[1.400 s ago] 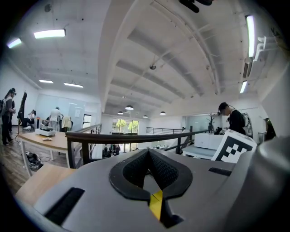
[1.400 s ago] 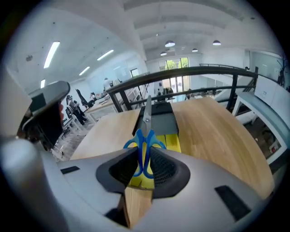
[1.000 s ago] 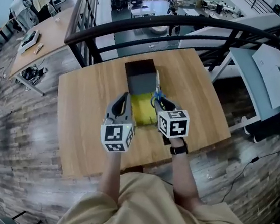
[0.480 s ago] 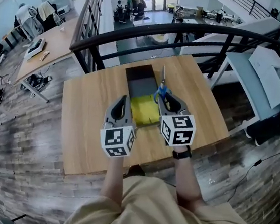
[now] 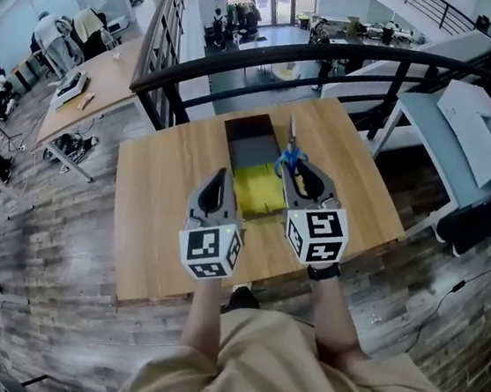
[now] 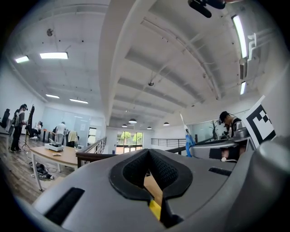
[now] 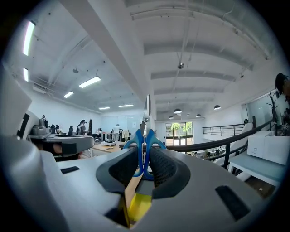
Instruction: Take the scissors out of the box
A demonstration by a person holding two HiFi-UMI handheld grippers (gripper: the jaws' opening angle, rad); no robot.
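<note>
Head view, scissors pointing away, handles in right tongs

We see our right gripper with its jaws pressed on the blue handles of the scissors, blades standing upright, a dark railing far off right.

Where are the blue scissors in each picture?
Head view: scissors just past the right gripper, over the table.
Left gripper view: scissors at right, blades up.
Right gripper view: scissors centre, handles between its jaws.
Shared landmark: black railing.
</note>
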